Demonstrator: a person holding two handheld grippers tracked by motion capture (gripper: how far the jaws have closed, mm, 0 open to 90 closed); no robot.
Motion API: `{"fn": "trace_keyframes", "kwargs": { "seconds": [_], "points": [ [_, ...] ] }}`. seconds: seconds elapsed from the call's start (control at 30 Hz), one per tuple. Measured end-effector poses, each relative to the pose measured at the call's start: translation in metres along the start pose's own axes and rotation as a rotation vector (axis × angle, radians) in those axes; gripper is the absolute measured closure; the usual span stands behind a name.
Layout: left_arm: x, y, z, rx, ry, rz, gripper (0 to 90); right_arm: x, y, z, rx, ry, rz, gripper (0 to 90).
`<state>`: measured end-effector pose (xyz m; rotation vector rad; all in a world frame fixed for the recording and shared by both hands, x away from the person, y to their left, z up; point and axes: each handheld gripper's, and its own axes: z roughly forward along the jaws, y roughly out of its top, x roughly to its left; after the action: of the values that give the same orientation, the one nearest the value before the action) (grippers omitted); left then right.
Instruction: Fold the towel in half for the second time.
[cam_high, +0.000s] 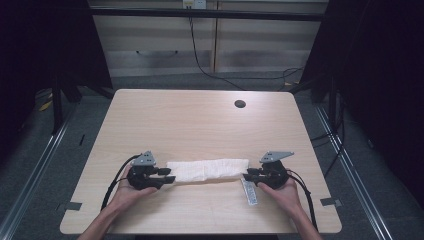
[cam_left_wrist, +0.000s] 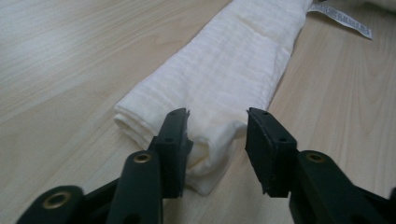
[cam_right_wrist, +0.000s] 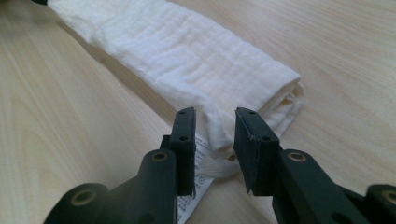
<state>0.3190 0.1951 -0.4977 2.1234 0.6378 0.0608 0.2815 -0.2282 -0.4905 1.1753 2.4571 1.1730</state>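
Fingers (cam_left_wrist: 175, 135) of both grippers parted around folded cloth (cam_high: 207, 170) ends on counter (cam_high: 200, 120), gripping nothing; next, probably another fold.

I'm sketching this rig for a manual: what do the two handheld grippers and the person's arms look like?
Both the left gripper and the right gripper are black, each topped by a grey three-cornered plate and trailing a black cable. Their fingers are flat black pads with small screws, on links with brass-coloured pivots. The forearms are bare, without sleeves.
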Motion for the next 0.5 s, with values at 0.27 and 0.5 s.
{"fn": "trace_keyframes", "kwargs": {
  "seconds": [0.27,0.5],
  "points": [
    [0.004,0.002,-0.023,-0.059,0.013,-0.074,42.6,0.004,0.003,-0.019,-0.116,0.035,0.028,63.8],
    [0.012,0.001,-0.046,-0.094,0.084,-0.129,37.7,-0.006,0.0,-0.042,-0.194,-0.03,0.08,59.7]
  ]
}}
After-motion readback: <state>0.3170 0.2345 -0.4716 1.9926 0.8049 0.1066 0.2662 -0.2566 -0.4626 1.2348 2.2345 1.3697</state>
